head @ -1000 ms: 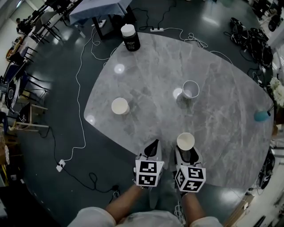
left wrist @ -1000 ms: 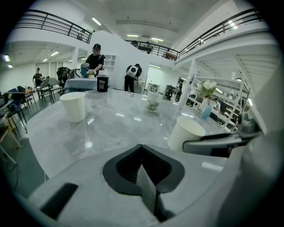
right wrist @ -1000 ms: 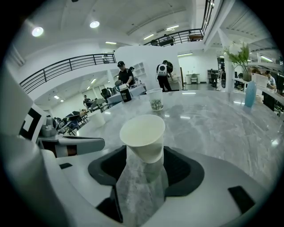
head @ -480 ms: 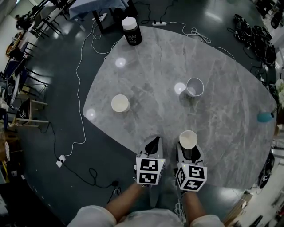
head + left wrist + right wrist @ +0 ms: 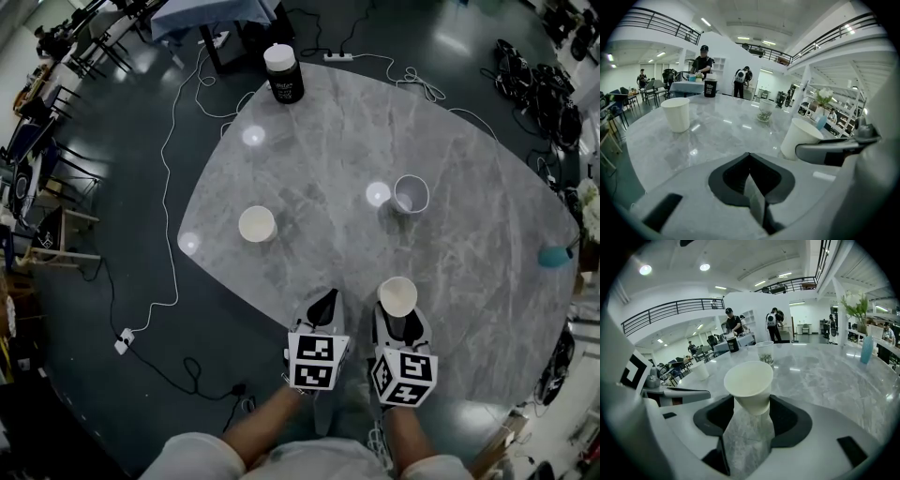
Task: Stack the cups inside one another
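Observation:
Three paper cups are on or over the grey marble table (image 5: 487,244). A plain white cup (image 5: 256,224) (image 5: 676,114) stands upright at the left. A cup with a printed pattern (image 5: 410,194) (image 5: 765,351) stands at the middle right. My right gripper (image 5: 398,321) (image 5: 751,401) is shut on the lower part of a third white cup (image 5: 397,296) (image 5: 749,385), held upright over the table's near edge. My left gripper (image 5: 323,305) (image 5: 749,157) sits just left of it, jaws shut and empty.
A black canister with a white lid (image 5: 283,73) (image 5: 710,87) stands at the table's far edge. A teal bottle (image 5: 553,251) (image 5: 866,349) is at the far right edge. Cables (image 5: 169,169) trail over the floor on the left. People stand at a table in the background.
The head camera has shifted slightly, so the table sits a little differently in frame. Both grippers and the held cup stay where they were near the front edge.

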Tool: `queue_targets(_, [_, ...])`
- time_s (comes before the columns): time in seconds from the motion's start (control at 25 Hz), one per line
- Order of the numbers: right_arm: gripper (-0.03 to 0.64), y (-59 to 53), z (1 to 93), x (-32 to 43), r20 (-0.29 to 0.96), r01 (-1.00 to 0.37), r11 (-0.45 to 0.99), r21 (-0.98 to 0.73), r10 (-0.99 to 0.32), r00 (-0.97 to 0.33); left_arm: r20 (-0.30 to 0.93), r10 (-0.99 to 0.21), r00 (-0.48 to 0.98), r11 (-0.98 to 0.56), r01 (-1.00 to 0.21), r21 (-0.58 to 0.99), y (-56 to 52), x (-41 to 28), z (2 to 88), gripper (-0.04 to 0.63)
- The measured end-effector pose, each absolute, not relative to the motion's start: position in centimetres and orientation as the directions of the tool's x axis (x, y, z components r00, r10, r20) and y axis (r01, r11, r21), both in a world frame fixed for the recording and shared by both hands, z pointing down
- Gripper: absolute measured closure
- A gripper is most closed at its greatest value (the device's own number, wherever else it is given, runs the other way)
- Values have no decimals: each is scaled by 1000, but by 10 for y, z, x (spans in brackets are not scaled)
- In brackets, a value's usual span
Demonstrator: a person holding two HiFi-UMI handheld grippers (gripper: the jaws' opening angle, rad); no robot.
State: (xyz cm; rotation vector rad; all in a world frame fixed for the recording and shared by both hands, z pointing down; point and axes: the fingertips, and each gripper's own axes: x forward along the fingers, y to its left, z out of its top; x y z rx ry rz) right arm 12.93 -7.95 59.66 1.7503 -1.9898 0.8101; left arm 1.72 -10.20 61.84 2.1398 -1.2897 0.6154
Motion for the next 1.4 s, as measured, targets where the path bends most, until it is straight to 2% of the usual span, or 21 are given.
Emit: queue_targets(1.4, [397, -171, 488, 153, 487, -981, 103, -162, -857, -170, 506, -734, 452, -394, -891, 225, -188, 47, 515, 600])
